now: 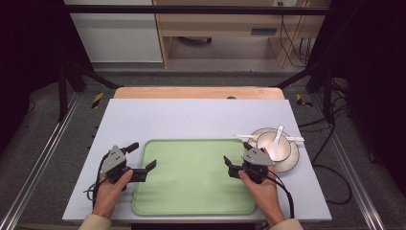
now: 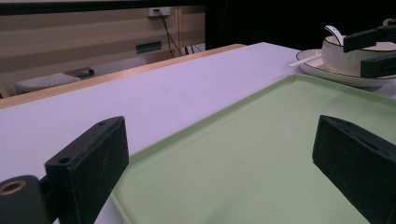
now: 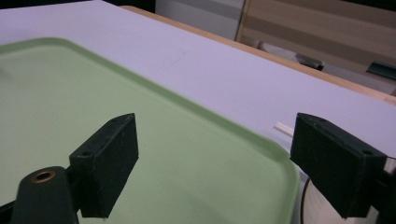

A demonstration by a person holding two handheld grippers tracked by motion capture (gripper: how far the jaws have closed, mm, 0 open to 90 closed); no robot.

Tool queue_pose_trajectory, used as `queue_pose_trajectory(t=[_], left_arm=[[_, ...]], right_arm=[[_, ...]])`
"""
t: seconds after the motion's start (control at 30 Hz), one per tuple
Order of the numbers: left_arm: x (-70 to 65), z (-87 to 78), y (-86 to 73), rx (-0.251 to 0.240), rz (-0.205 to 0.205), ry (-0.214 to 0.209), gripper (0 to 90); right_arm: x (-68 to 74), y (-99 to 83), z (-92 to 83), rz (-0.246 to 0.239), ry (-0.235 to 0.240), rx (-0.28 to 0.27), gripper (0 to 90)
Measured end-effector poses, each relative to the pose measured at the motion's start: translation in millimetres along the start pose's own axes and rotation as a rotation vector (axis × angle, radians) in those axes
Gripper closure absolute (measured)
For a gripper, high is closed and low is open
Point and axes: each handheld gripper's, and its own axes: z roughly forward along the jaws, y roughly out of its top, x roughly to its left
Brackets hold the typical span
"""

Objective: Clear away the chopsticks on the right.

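Green plastic tray [image 1: 191,177] lies flat on the near half of a pale lavender table top [image 1: 191,117], with nothing resting on it. The left gripper [image 1: 142,158] sits at the tray's left edge, held by the person's left hand [image 1: 111,188]; its jaws are spread wide apart with nothing between them, one jaw over the bare table beyond the tray's far-left corner and the other reaching over the tray's left rim. In the left gripper view the tray [image 2: 261,154] spreads between and beyond the two black jaws, which hold nothing.

The right gripper [image 1: 236,157] is at the tray's right edge, held by the right hand [image 1: 261,189], its jaws also parted and empty. In the right gripper view the tray's far-right corner [image 3: 280,158] lies between the jaws.

Just beside the tray's right edge, on the table, stands a white plate [image 1: 293,158] with a dark rim line, a white bowl [image 1: 283,151] on it, and a white spoon [image 1: 276,136] resting in the bowl. A pair of white chopsticks [image 1: 246,136] lies across the plate's far side. The right gripper is just beside this stack, between it and the tray; whether it touches the plate cannot be told. From the left gripper view the bowl [image 2: 345,58] and plate [image 2: 327,72] appear beyond the tray's far corner, partly behind the other gripper's jaws.
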Motion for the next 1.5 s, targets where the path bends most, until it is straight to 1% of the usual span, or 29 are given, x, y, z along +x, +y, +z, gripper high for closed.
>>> queue_pose_trajectory(t=[0.13, 0.2, 0.27, 0.33, 0.4, 0.43, 0.47, 0.5, 0.53, 0.57, 0.6, 0.67, 0.7, 0.73, 0.77, 0.8, 0.83, 0.87, 0.93, 1.07, 1.13, 1.17, 1.23, 1.27, 1.3, 1.37, 1.4, 1.43, 1.5], left_arm=[[0.1, -1.6, 0.0, -0.001, -0.002, 0.001, 3.3], [0.1, -2.5, 0.0, 0.001, -0.001, 0.002, 3.3], [0.0, -3.3, 0.0, 0.002, -0.002, 0.004, 3.3], [-0.3, -4.4, 0.1, 0.001, -0.004, 0.007, 3.3], [-0.2, -5.6, 0.2, 0.001, 0.001, 0.006, 3.3], [-0.3, -6.0, 0.1, 0.003, 0.003, 0.008, 3.3], [-0.4, -6.3, 0.0, 0.002, 0.002, 0.009, 3.3], [-0.3, -6.4, 0.0, 0.004, 0.003, 0.008, 3.3], [-0.4, -6.5, 0.1, 0.004, 0.003, 0.009, 3.3], [-0.6, -6.6, 0.2, 0.004, 0.003, 0.009, 3.3], [-0.7, -6.9, 0.4, 0.005, 0.005, 0.01, 3.4], [-1.3, -7.4, 0.6, 0.004, 0.009, 0.02, 3.5], [-1.2, -7.6, 0.5, 0.005, 0.01, 0.022, 3.5], [-0.8, -7.9, 0.4, 0.01, 0.009, 0.025, 3.6], [-0.4, -8.0, 0.2, 0.012, 0.009, 0.026, 3.7], [0.0, -8.0, 0.0, 0.013, 0.005, 0.029, 3.7], [0.3, -8.1, -0.1, 0.012, 0.004, 0.03, 3.8], [0.5, -8.3, -0.1, 0.011, 0.004, 0.032, 3.9], [0.8, -8.7, -0.1, 0.01, 0.003, 0.034, 3.9], [1.2, -8.5, -0.2, 0.008, 0.001, 0.034, 4.0], [0.9, -7.9, -0.5, 0.01, 0.002, 0.031, 4.0], [0.7, -7.9, -0.4, 0.013, 0.003, 0.03, 4.0], [0.1, -7.6, -0.4, 0.011, 0.002, 0.029, 4.0], [0.1, -7.5, -0.4, 0.012, 0.002, 0.026, 4.0], [0.1, -7.4, -0.6, 0.014, 0.004, 0.025, 4.0], [0.2, -7.2, -0.9, 0.016, 0.005, 0.026, 4.0], [0.2, -7.2, -1.0, 0.016, 0.005, 0.025, 4.0], [0.2, -7.1, -1.1, 0.017, 0.005, 0.025, 4.0], [0.1, -6.9, -1.2, 0.018, 0.005, 0.023, 4.0]], right_arm=[[1.7, -0.9, -2.0, 0.005, 0.04, 0.027, 18.2], [3.6, -0.4, -5.4, -0.003, 0.049, 0.036, 19.7], [6.5, 1.0, -11.3, 0.007, 0.07, 0.048, 19.8], [11.4, 3.6, -19.2, -0.014, 0.079, 0.067, 18.1], [16.4, 11.2, -30.9, -0.053, 0.118, 0.087, 14.1], [17.2, 14.6, -35.4, -0.058, 0.132, 0.095, 14.4], [16.9, 19.8, -41.6, -0.052, 0.151, 0.107, 15.3], [15.3, 27.2, -50.2, -0.081, 0.149, 0.121, 16.2], [13.3, 32.2, -55.7, -0.118, 0.13, 0.128, 18.6], [7.6, 41.8, -65.4, -0.169, 0.082, 0.137, 24.1], [3.1, 47.8, -71.3, -0.187, 0.058, 0.13, 27.9], [-13.3, 63.9, -86.8, -0.208, 0.013, 0.119, 40.3], [-23.0, 71.0, -93.0, -0.215, -0.016, 0.122, 43.8], [-33.8, 77.1, -97.7, -0.218, -0.045, 0.127, 49.8], [-48.3, 83.2, -102.5, -0.217, -0.082, 0.143, 55.7], [-57.7, 86.2, -104.2, -0.213, -0.1, 0.157, 57.9], [-74.2, 90.0, -106.1, -0.194, -0.122, 0.185, 63.8], [-84.4, 91.4, -107.2, -0.177, -0.131, 0.194, 68.5], [-112.6, 91.4, -105.8, -0.132, -0.163, 0.22, 75.3], [-164.8, 77.3, -92.1, -0.035, -0.215, 0.254, 86.9], [-186.2, 64.3, -79.1, 0.008, -0.233, 0.278, 89.4], [-197.5, 55.6, -70.4, 0.041, -0.238, 0.294, 90.0], [-210.8, 44.4, -58.1, 0.078, -0.25, 0.324, 90.0], [-217.7, 39.1, -51.7, 0.081, -0.256, 0.337, 90.0], [-223.3, 34.4, -45.7, 0.104, -0.26, 0.348, 90.0], [-234.6, 25.1, -33.7, 0.134, -0.252, 0.371, 90.0], [-237.3, 22.2, -29.9, 0.151, -0.242, 0.381, 90.0], [-241.9, 15.2, -22.4, 0.162, -0.22, 0.415, 90.0], [-244.9, 7.7, -14.9, 0.158, -0.215, 0.456, 90.0]])
